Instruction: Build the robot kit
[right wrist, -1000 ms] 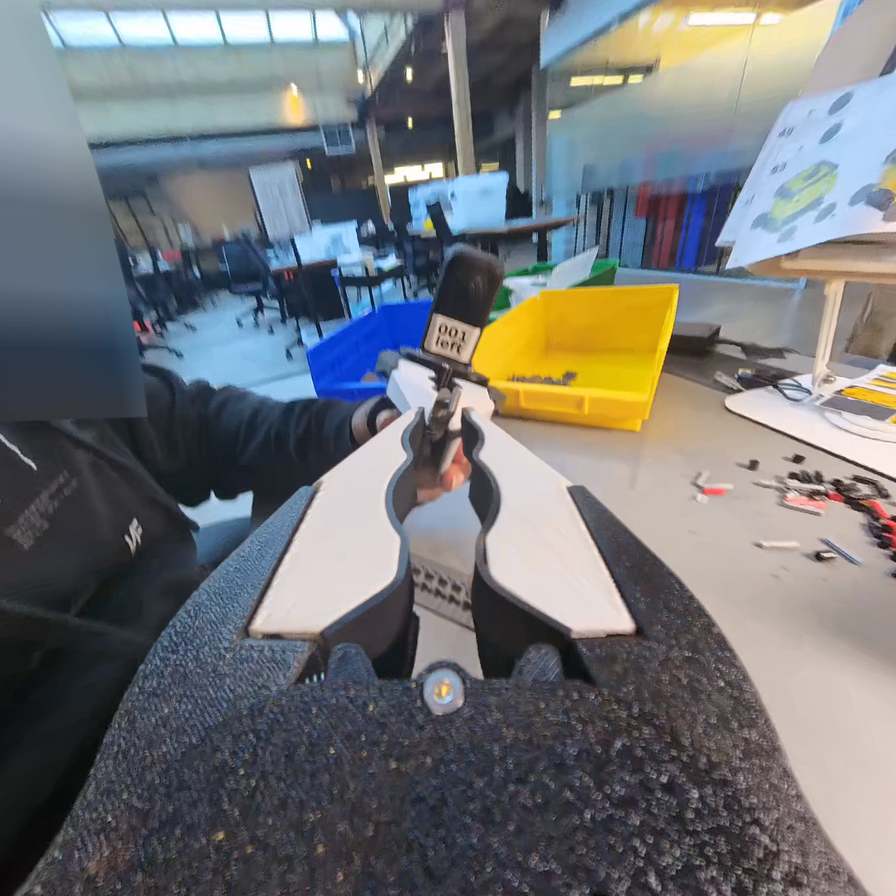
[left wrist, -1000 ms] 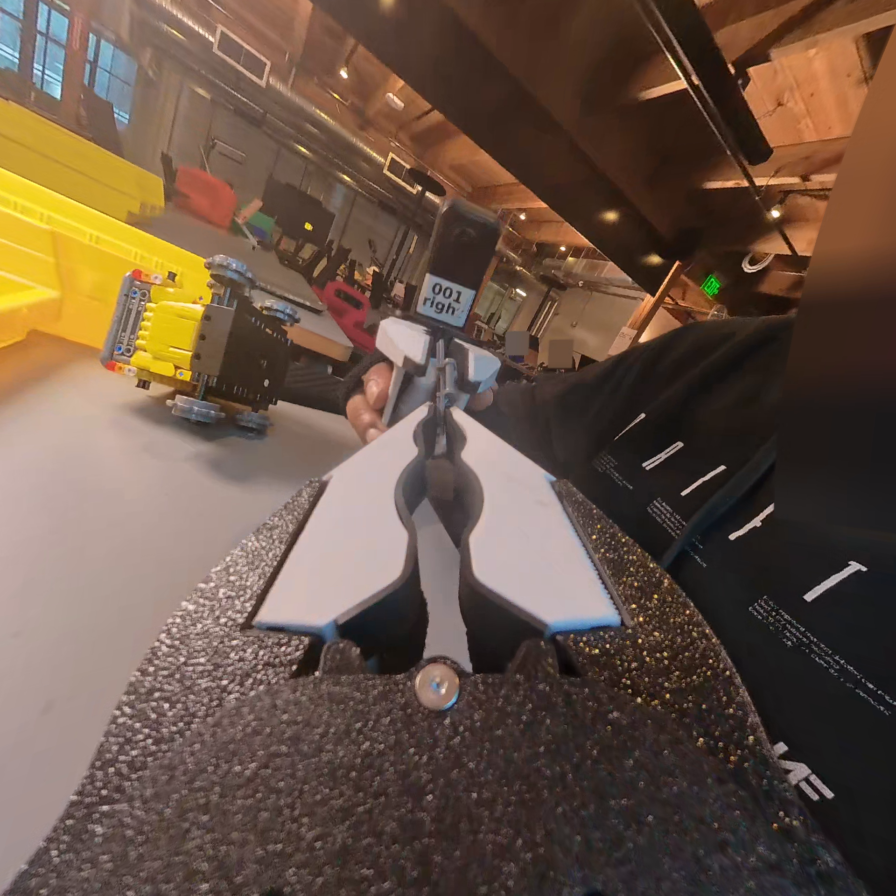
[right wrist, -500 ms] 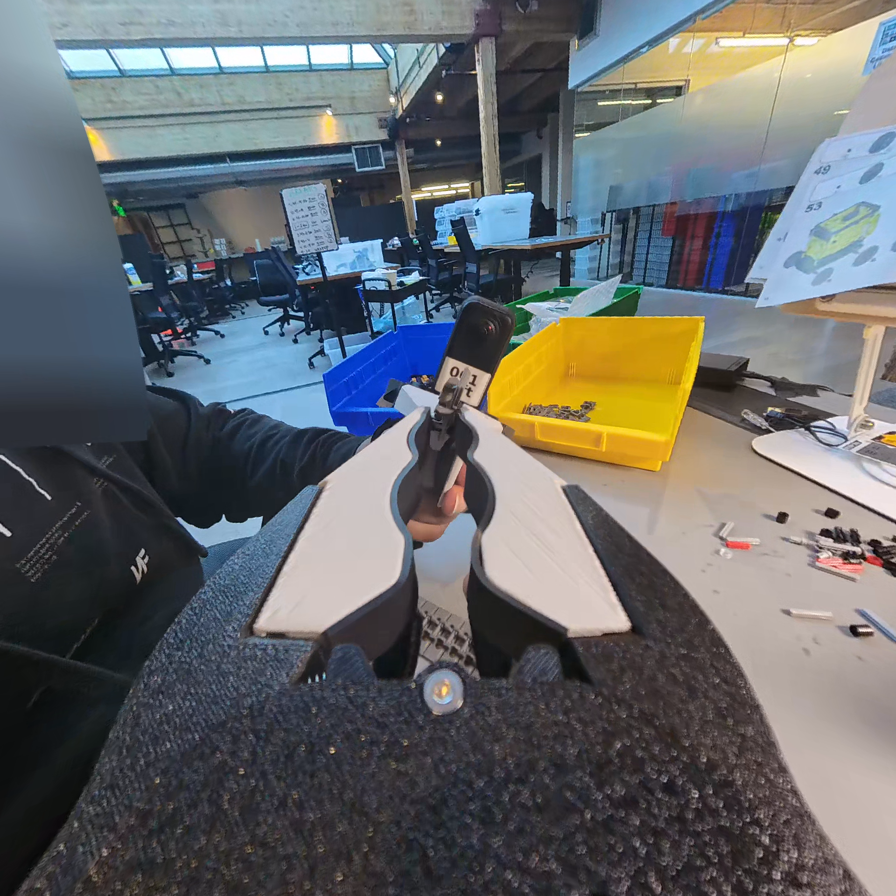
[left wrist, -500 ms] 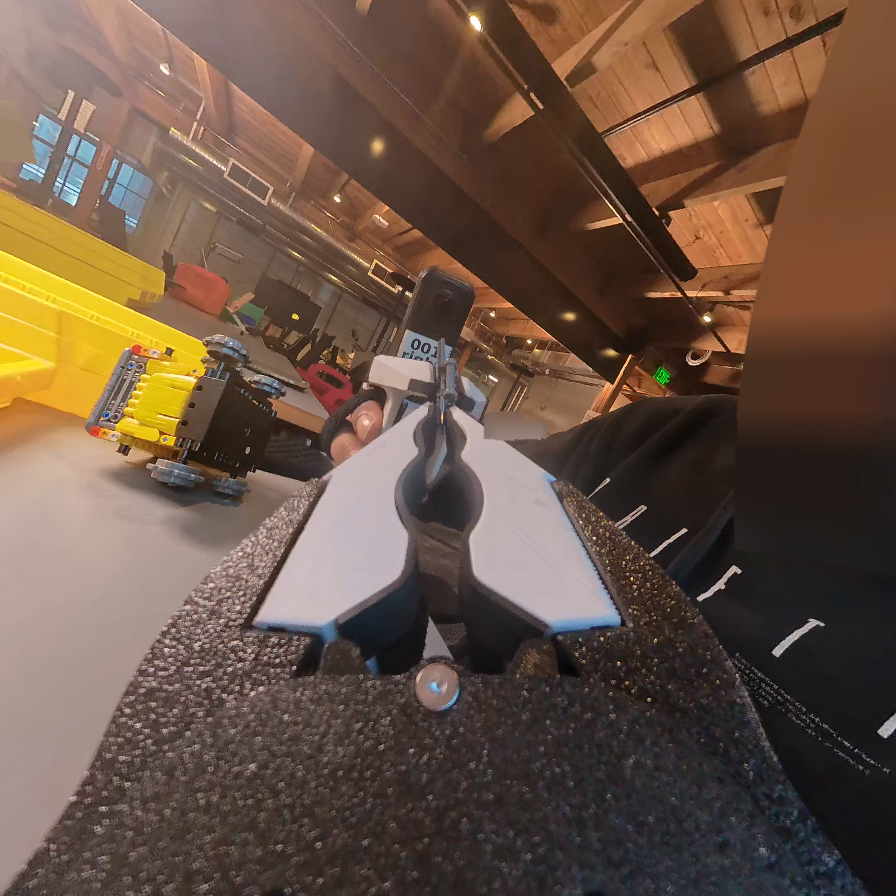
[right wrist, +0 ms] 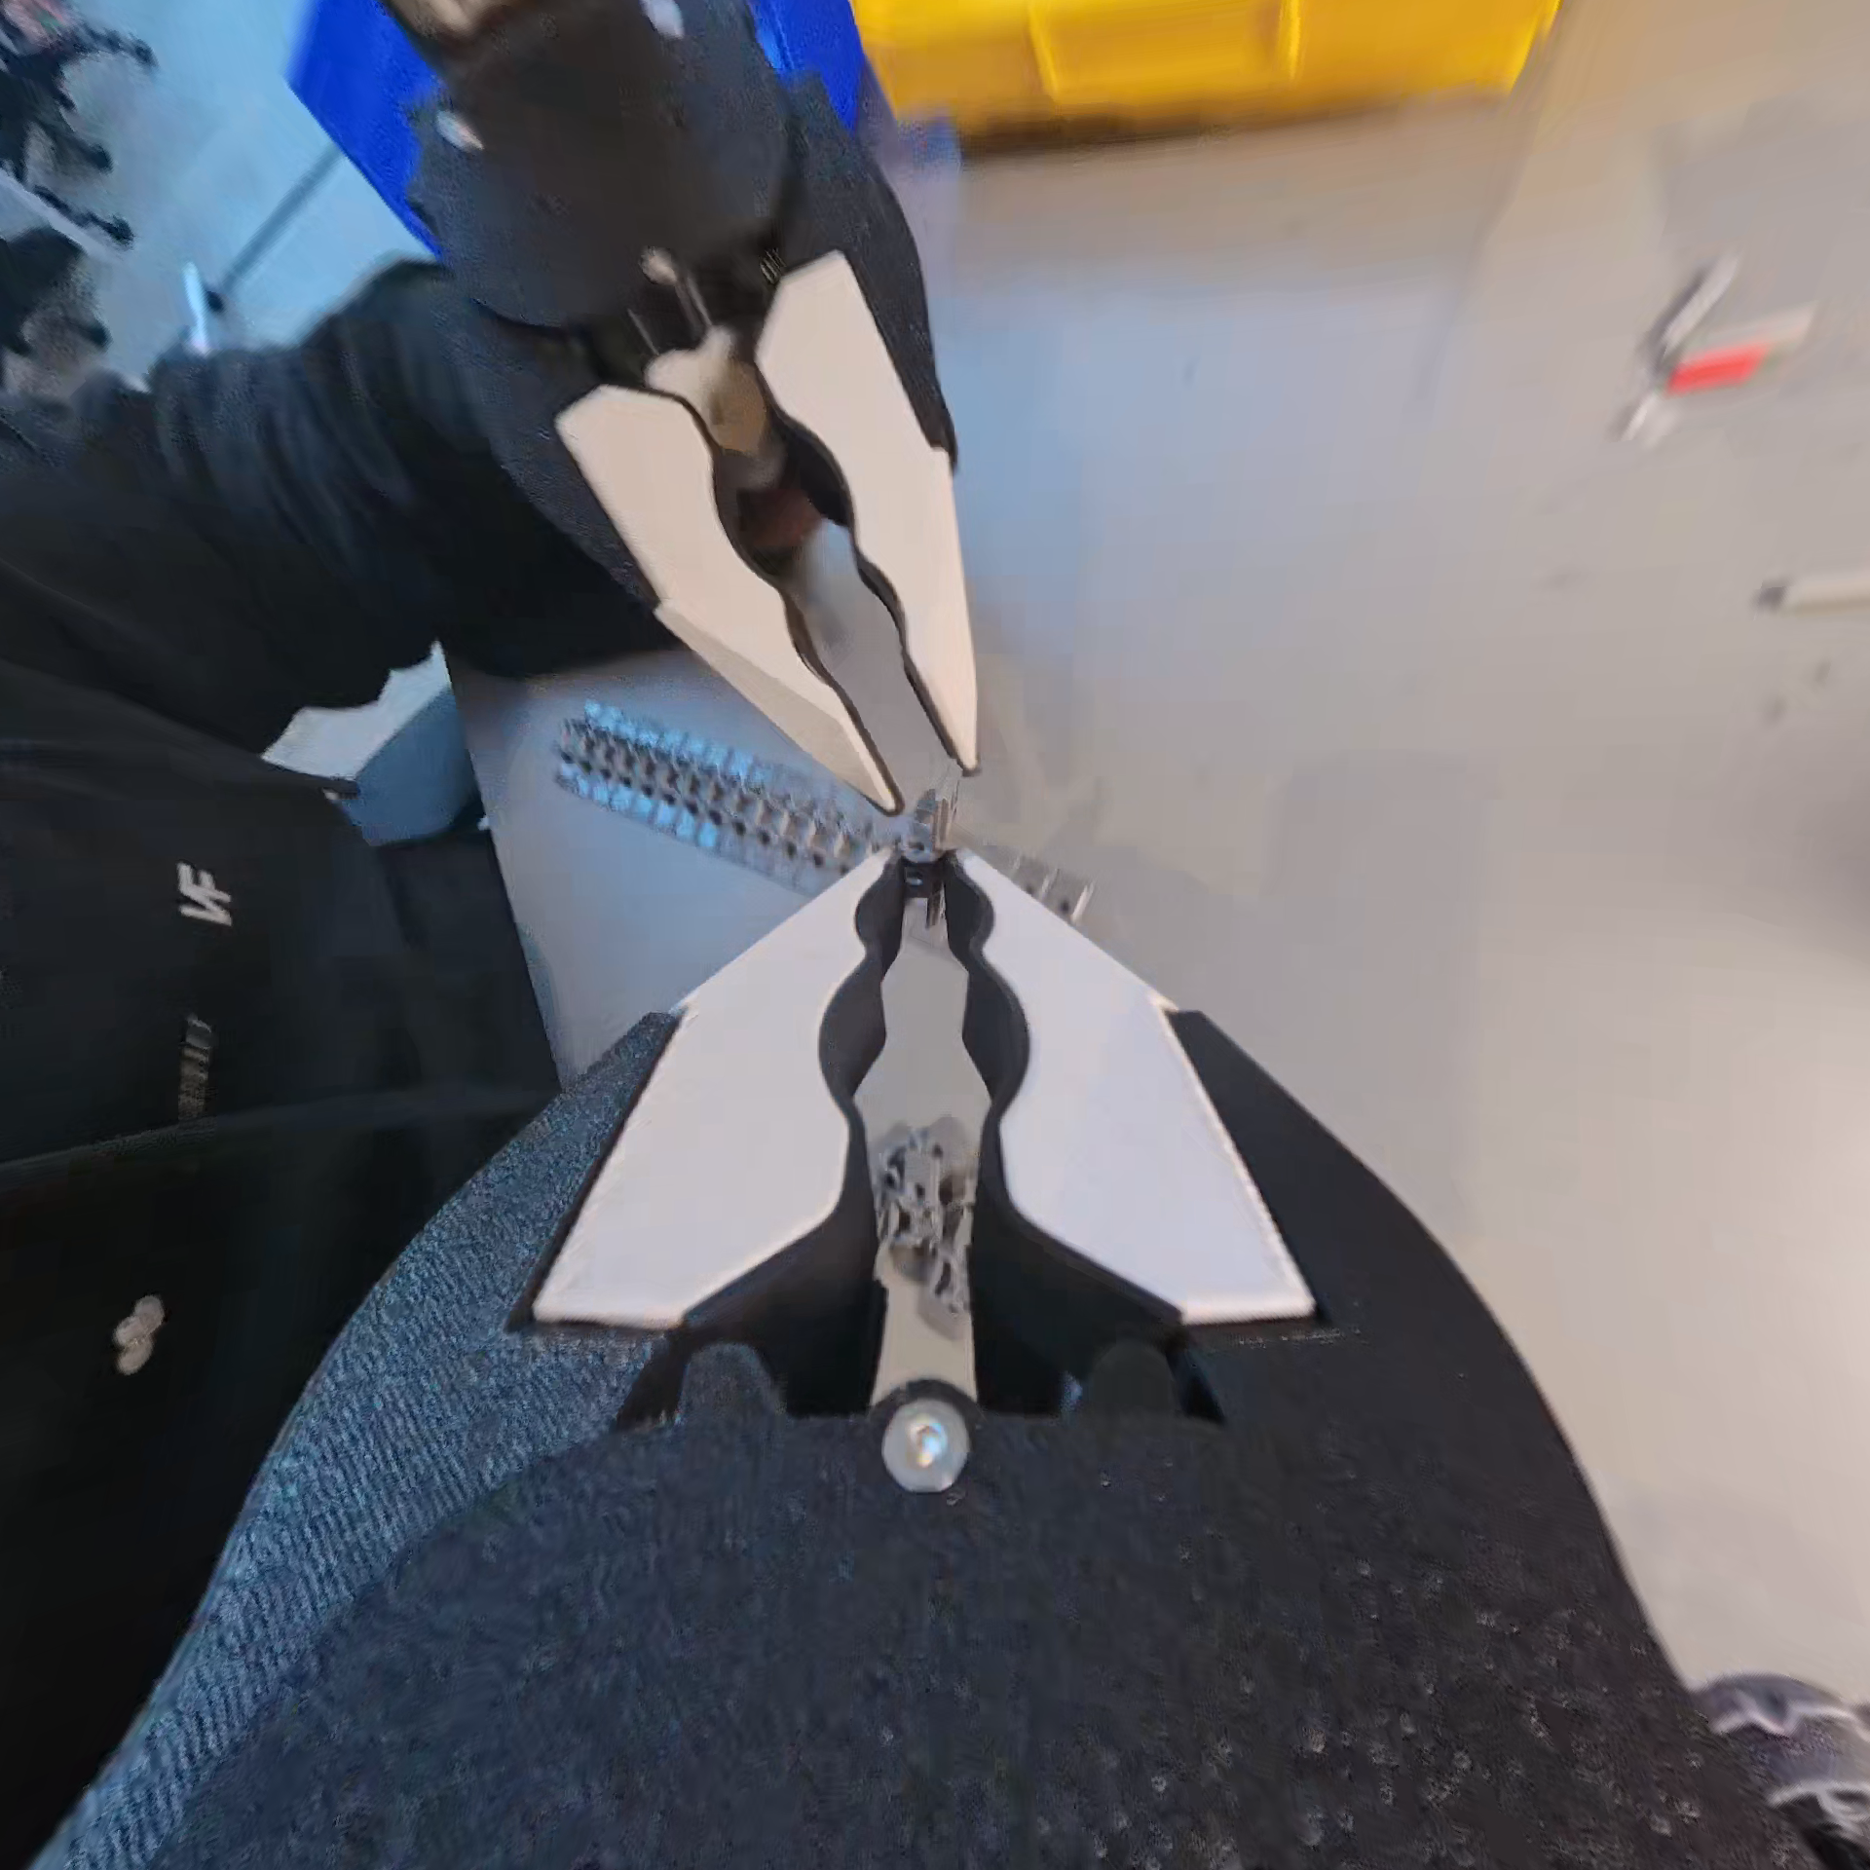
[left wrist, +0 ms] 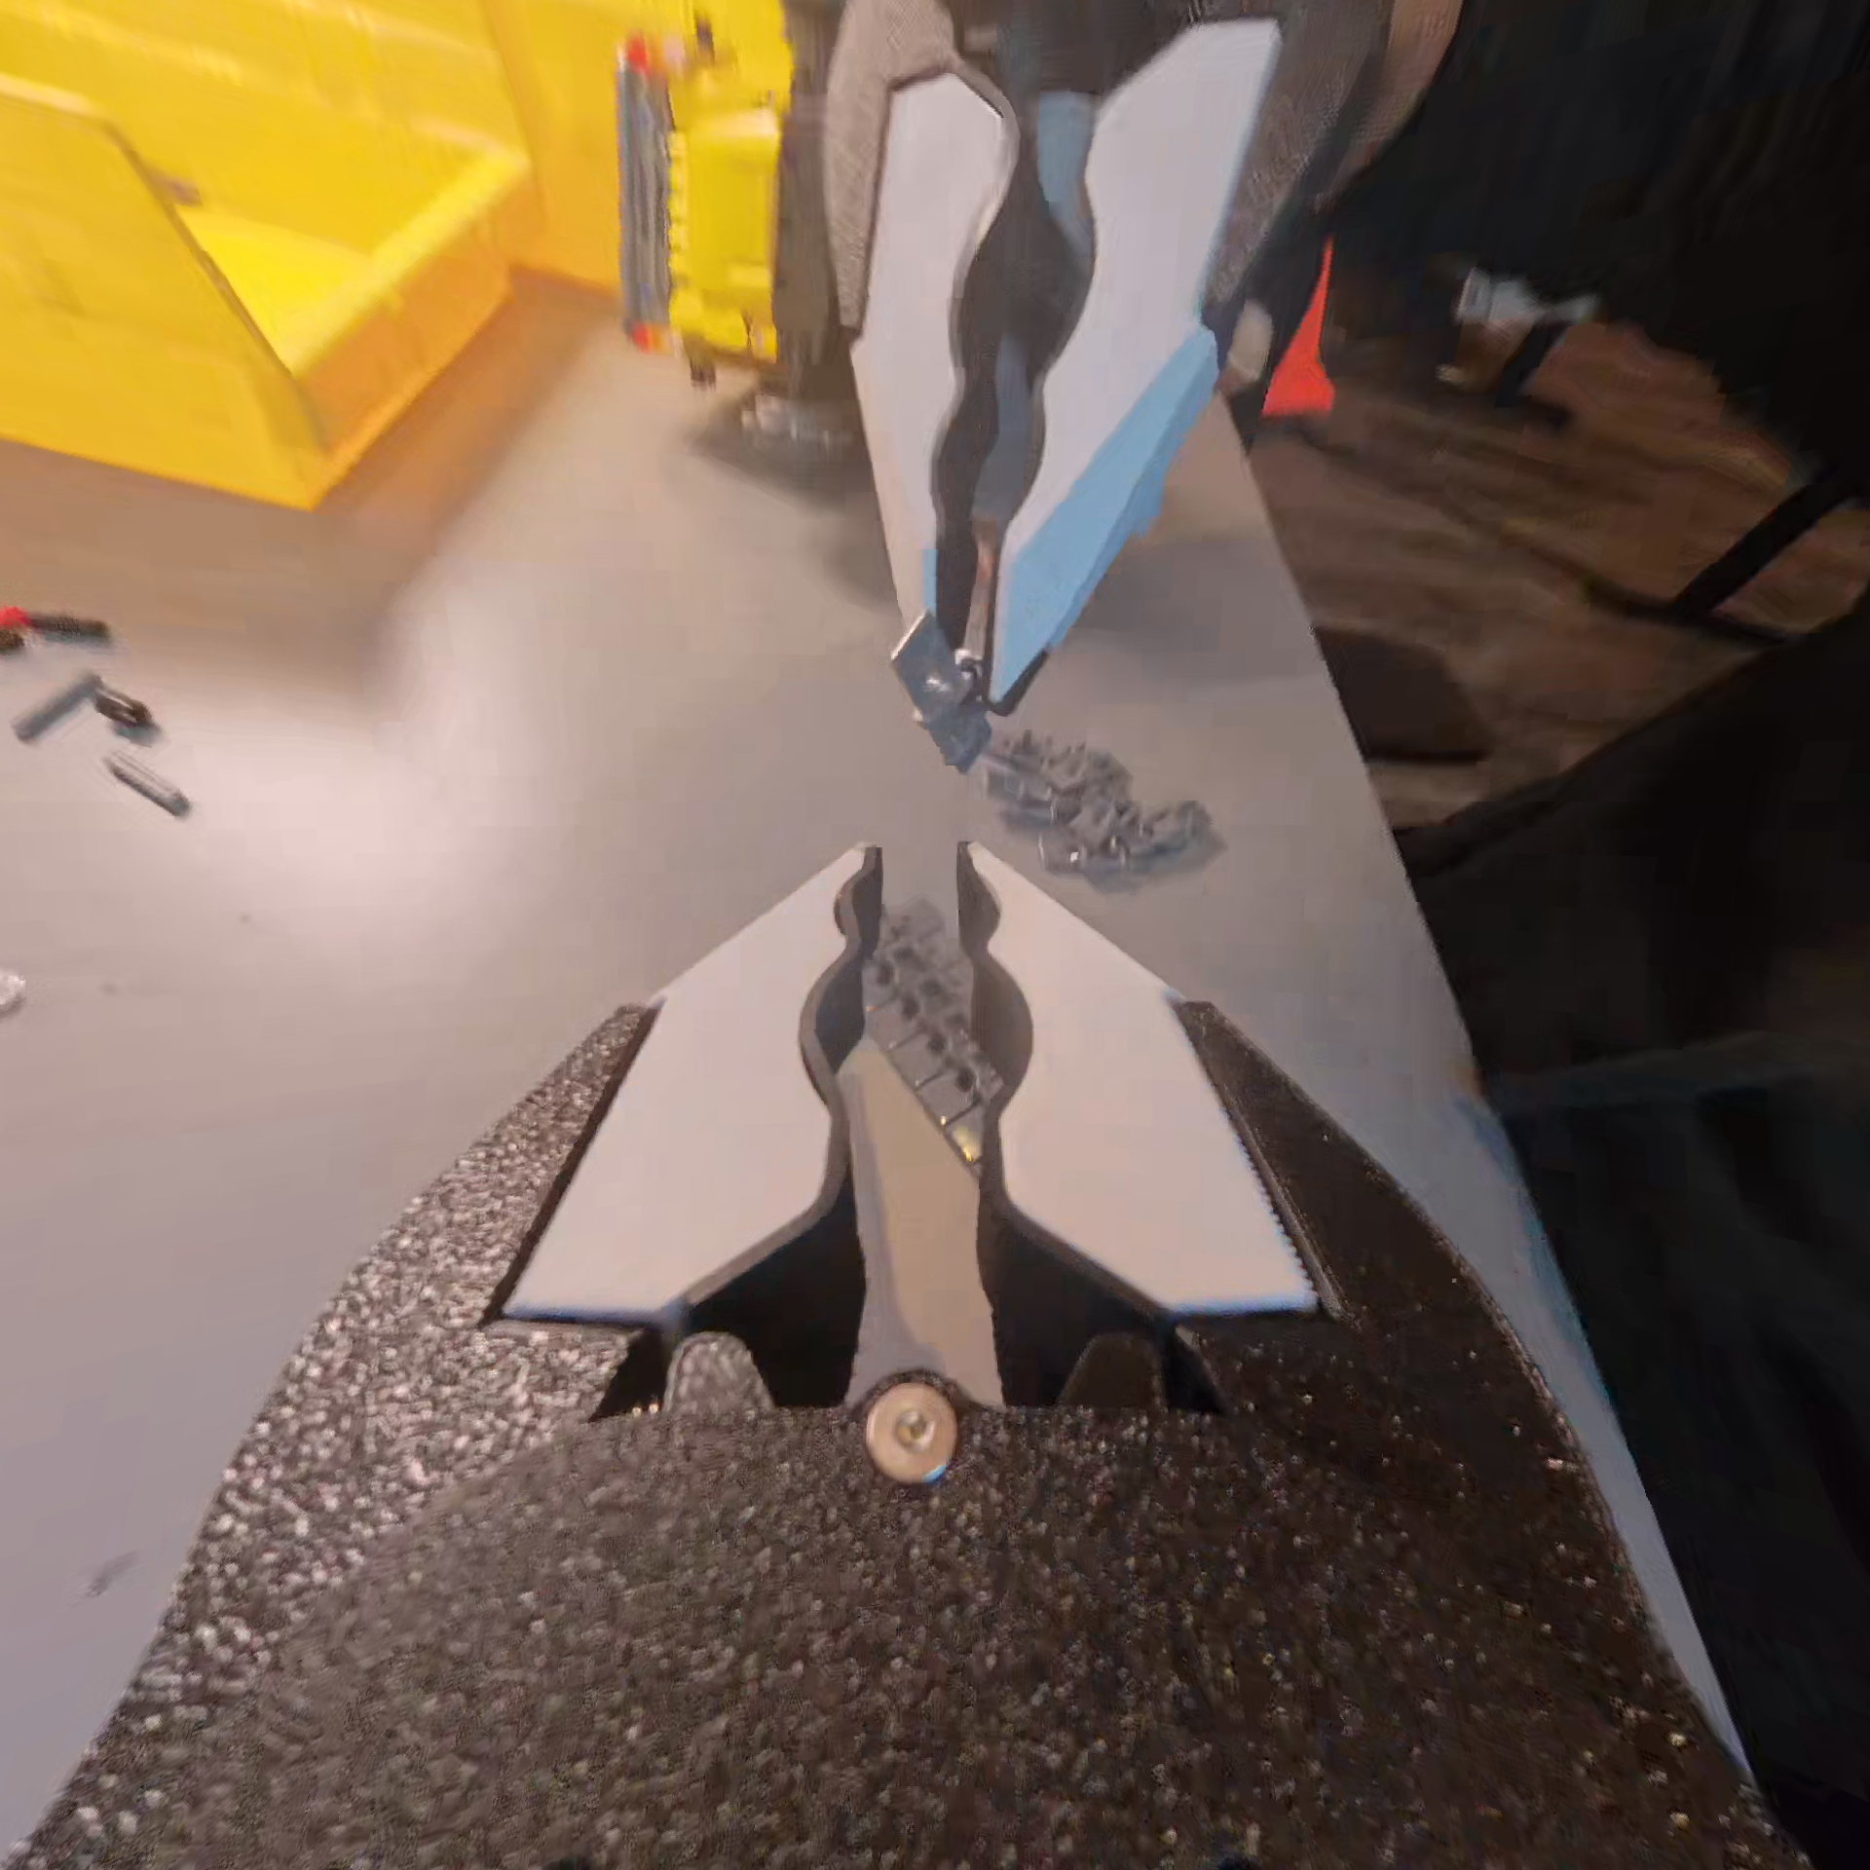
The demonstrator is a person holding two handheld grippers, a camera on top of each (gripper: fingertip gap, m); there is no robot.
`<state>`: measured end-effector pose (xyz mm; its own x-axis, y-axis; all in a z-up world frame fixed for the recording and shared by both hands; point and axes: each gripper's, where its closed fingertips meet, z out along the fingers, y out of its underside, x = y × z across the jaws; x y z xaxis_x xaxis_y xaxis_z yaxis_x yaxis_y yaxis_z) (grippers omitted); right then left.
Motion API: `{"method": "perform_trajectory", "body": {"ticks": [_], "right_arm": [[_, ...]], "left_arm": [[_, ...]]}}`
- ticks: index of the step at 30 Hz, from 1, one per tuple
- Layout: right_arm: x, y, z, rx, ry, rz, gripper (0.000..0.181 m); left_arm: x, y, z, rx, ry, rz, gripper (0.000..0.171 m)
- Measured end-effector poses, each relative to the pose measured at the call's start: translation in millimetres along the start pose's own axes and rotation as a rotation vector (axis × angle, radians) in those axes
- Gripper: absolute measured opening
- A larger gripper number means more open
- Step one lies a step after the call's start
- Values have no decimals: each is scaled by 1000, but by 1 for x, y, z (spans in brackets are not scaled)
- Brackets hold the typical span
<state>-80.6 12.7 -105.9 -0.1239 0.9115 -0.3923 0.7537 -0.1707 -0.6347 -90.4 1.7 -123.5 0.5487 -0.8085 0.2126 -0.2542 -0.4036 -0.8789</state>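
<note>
Both grippers, left (left wrist: pixel 916 860) slightly parted and empty, right (right wrist: pixel 923 860) clamped on a small grey piece (left wrist: pixel 941 693), were held tip-to-tip above grey track links (left wrist: pixel 1098 804).

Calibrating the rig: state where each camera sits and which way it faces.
Left wrist view: on the left gripper, looking down along its fingers at the grey table; the right gripper points in from opposite, pinching a small grey link.
Right wrist view: on the right gripper, facing the opposite way, at the left gripper and the person's black sleeve.
Shared: both grippers nearly tip to tip, the table, the grey track strip.
</note>
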Motion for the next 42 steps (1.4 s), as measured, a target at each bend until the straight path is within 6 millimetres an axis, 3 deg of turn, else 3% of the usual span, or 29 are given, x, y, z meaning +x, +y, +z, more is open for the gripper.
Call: {"method": "perform_trajectory", "body": {"ticks": [4, 10, 25, 42], "right_arm": [[22, 38, 25, -229, 0, 112, 7], [32, 54, 38, -394, -7, 171, 7], [34, 50, 43, -610, 32, 123, 7], [38, 50, 44, -650, 105, 239, 6]], "left_arm": [[6, 33, 24, -190, -26, 66, 10], [6, 49, 40, -291, -87, 123, 19], [-5, 56, 34, -341, -158, 143, 22], [-4, 56, 36, -336, -175, 155, 20]]}}
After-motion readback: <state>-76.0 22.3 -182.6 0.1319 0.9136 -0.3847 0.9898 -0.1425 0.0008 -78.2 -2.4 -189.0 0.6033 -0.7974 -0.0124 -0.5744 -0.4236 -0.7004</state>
